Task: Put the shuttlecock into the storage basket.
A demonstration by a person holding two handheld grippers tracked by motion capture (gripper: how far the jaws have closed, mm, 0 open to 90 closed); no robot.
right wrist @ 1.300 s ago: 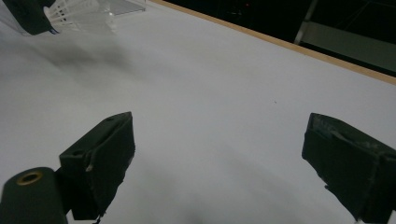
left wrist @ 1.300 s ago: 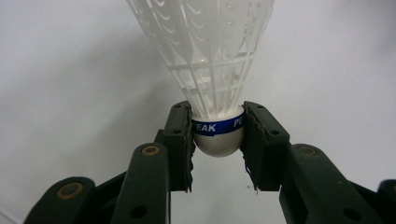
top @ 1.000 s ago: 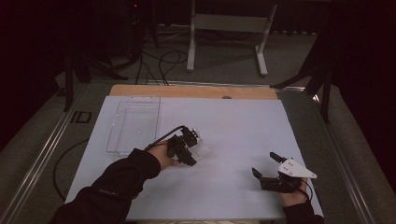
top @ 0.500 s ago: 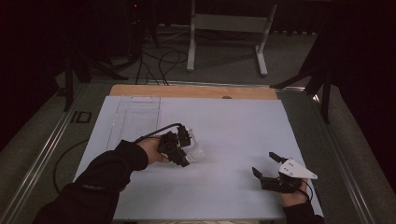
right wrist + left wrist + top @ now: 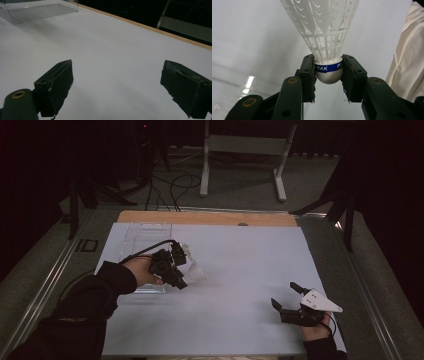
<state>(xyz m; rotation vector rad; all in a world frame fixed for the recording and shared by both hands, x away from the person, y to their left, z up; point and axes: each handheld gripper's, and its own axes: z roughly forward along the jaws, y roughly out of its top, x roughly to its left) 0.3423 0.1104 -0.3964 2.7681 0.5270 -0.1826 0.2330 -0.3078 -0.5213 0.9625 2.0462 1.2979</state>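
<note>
My left gripper (image 5: 328, 72) is closed on the shuttlecock (image 5: 324, 37), the jaws pinching its round cork base at the blue band while the white skirt fans away from me. In the high view the shuttlecock (image 5: 192, 267) hangs just off the near right corner of the clear box (image 5: 142, 237), over the white table (image 5: 240, 265). I judge the step to be carrying it to the box, so I should keep the pinch firm on the cork, never on the thin skirt, lift enough for the skirt to clear the box wall, and let go only once it is low inside, since so light a thing will roll or tip. My left forearm reaches forward across the table, wrist bent toward the box. My right gripper (image 5: 287, 302) rests near the front right edge, jaws wide apart and holding nothing.
</note>
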